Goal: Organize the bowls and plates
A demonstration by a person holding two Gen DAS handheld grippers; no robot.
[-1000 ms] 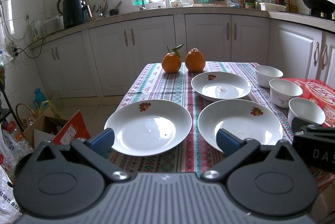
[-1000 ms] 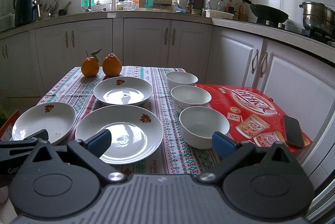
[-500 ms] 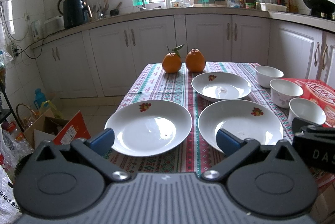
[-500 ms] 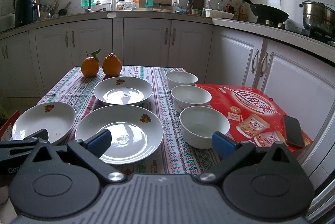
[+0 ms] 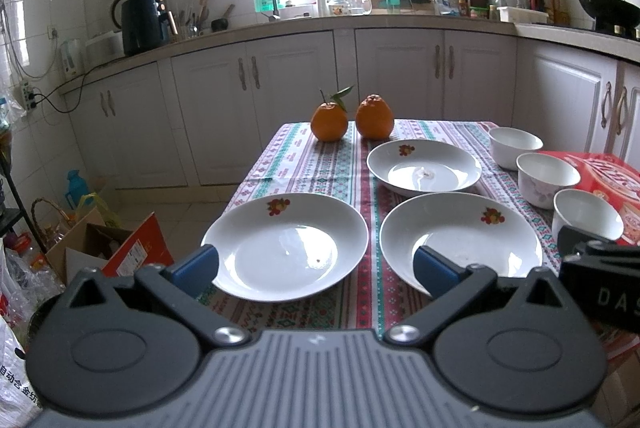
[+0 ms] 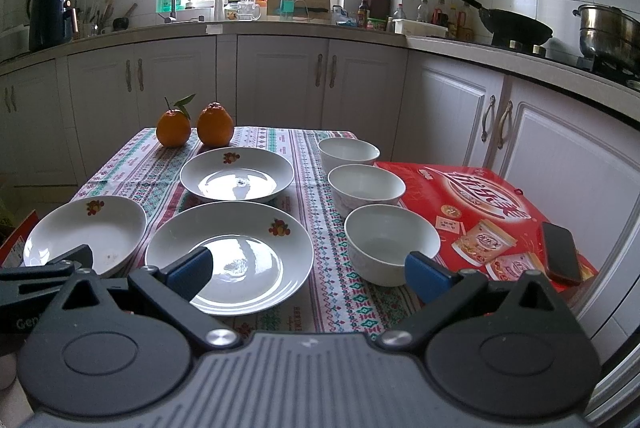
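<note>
Three white glossy plates, three white bowls, all upright, mouths up, round so no long axis. Near-left plate (image 5: 286,246) sits at the bench's left front edge, fruit decal on its far rim. Near-centre plate (image 5: 460,242) just beside it to the right, decal on the far-right rim. Far plate (image 5: 424,166) behind the centre one, rims close, decal far-left. All shallow with sloped walls, shiny glaze showing window glare.

Bowls run in a line front to back along the plates' right side: near bowl (image 6: 391,244), middle bowl (image 6: 366,188), far bowl (image 6: 349,152). Deep, round, smooth ceramic; faint grey pattern on the outer walls.

Bench (image 5: 304,164) covered with a striped woven-pattern cloth, red, green and white. Two oranges (image 5: 374,117) at the far end, side by side, one with a stem and leaf. Flat red cardboard box (image 6: 480,200) right of the bowls, a dark phone (image 6: 560,252) lying on its near corner.

Left hand-held gripper (image 5: 316,268) jaws spread wide, nothing between them, hovering at the near edge over the near-left plate. Right hand-held gripper (image 6: 308,270) likewise wide apart and empty, between the near-centre plate and near bowl. Blue finger pads, black linkages.
</note>
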